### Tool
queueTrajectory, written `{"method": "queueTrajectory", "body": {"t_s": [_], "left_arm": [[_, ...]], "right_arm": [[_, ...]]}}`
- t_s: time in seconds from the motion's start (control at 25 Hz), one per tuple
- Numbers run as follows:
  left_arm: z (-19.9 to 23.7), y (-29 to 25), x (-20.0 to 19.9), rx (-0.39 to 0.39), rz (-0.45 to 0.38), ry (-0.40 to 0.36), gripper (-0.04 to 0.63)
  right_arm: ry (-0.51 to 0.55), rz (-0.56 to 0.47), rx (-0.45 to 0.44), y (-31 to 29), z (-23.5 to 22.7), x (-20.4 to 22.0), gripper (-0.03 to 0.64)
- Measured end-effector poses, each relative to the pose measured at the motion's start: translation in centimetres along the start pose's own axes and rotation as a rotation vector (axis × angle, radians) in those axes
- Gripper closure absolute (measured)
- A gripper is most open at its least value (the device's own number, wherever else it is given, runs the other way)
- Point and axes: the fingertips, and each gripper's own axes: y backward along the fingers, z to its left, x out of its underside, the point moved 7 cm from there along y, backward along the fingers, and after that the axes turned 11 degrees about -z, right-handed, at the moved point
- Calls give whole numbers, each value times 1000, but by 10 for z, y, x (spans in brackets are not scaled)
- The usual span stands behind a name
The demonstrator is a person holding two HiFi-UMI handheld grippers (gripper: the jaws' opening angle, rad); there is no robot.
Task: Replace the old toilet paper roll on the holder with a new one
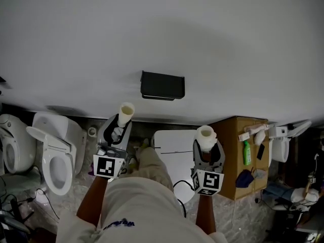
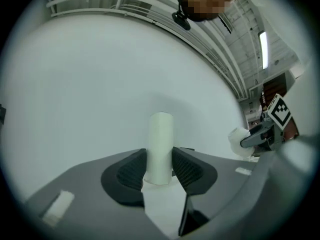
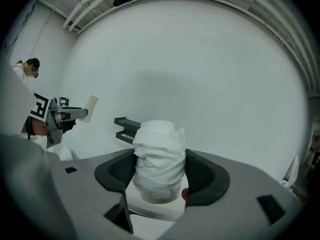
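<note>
My left gripper (image 1: 120, 126) is shut on a bare cardboard tube (image 1: 126, 113), the used-up roll; in the left gripper view the tube (image 2: 160, 146) stands upright between the dark pads. My right gripper (image 1: 206, 147) is shut on a new white toilet paper roll (image 1: 205, 137), which fills the jaws as the crumpled white roll (image 3: 159, 160) in the right gripper view. The black wall-mounted holder (image 1: 162, 85) hangs empty on the white wall, above and between both grippers; the holder (image 3: 127, 129) shows just left of the new roll in the right gripper view.
A white toilet (image 1: 55, 151) with its seat up stands at the left, another fixture (image 1: 12, 140) beside it. A cardboard box (image 1: 240, 153) with a green bottle (image 1: 246, 153) is at the right. A white lid (image 1: 174, 146) lies below the holder.
</note>
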Motion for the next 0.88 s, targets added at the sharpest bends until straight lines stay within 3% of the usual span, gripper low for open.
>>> {"method": "queueTrajectory", "body": {"t_s": [0.08,0.36,0.56,0.88], "left_arm": [[9,11,-4,5,5,-51,428],[27,25,-17,-74,-1,-66,428],[32,29,-14,-72,11,-82,427],[31,22,-15,-88,-12,-48,427]], "right_arm": [[43,-3,-4,2,-6,1,318],[50,0,-5,-6,-9,9,318],[102,-4,-23,-17,-8,15,318],[295,23,-83,-46,-9,25,318]]}}
